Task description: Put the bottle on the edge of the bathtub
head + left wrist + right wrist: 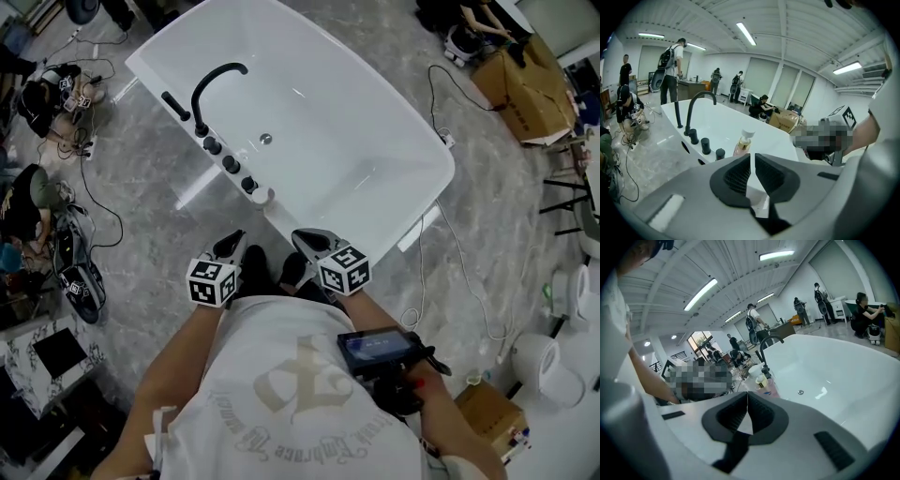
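Bottle (pixel 742 146): pinkish body, gold collar, white cap.

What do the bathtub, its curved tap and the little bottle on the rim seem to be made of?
Bathtub: glossy white, probably acrylic or enamel; bright glints sit on its smooth walls.
Tap: matt black, likely coated metal; it shows almost no shine.
Bottle: pinkish, seemingly translucent body, plastic or glass, hard to tell which, with a gold collar and a white cap.
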The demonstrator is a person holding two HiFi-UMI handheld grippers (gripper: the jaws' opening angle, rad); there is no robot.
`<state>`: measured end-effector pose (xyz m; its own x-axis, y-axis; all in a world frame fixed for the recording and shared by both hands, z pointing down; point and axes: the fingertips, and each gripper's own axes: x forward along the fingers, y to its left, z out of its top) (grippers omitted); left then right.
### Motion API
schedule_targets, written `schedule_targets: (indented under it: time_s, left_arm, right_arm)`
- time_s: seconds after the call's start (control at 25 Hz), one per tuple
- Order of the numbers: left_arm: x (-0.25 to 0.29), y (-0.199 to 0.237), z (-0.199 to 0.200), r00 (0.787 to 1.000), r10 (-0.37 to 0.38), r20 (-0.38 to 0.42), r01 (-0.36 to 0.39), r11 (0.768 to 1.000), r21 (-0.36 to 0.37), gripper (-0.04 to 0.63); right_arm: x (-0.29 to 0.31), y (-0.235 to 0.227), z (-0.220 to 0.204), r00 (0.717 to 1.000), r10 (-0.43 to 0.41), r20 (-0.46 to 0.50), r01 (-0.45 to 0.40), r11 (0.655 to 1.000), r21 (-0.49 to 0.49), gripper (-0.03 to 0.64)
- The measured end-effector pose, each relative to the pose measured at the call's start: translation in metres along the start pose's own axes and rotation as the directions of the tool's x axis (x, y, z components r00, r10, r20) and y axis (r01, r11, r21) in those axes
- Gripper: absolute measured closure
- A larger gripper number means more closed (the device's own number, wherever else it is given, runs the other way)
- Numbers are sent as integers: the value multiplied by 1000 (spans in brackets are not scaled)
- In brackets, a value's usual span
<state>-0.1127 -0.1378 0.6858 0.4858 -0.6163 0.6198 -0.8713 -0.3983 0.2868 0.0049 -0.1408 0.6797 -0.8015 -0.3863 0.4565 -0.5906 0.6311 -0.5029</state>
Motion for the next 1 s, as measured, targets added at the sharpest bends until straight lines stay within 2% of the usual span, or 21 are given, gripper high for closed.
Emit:
schedule_targets:
  time_s: [0.36, 0.56, 0.8, 1.0]
  left_arm:
    - [-9, -28, 29, 996, -69, 58, 67, 997, 31, 574]
    - [-19, -38, 35, 992, -111, 56, 109, 993, 35, 574]
    - [-21, -40, 61, 984, -134, 118, 130, 991, 43, 574]
    - [-28, -45, 74, 977, -151, 151, 145, 988, 48, 574]
  right_arm:
    - [-23, 5, 35, 996, -3, 90, 6, 999, -37, 611]
    - [-34, 16, 47, 993, -10, 118, 15, 999, -40, 611]
    - [-45, 17, 74, 981, 6, 193, 5, 998, -57, 611]
    - [-51, 21, 83, 975, 31, 220, -13, 996, -83, 611]
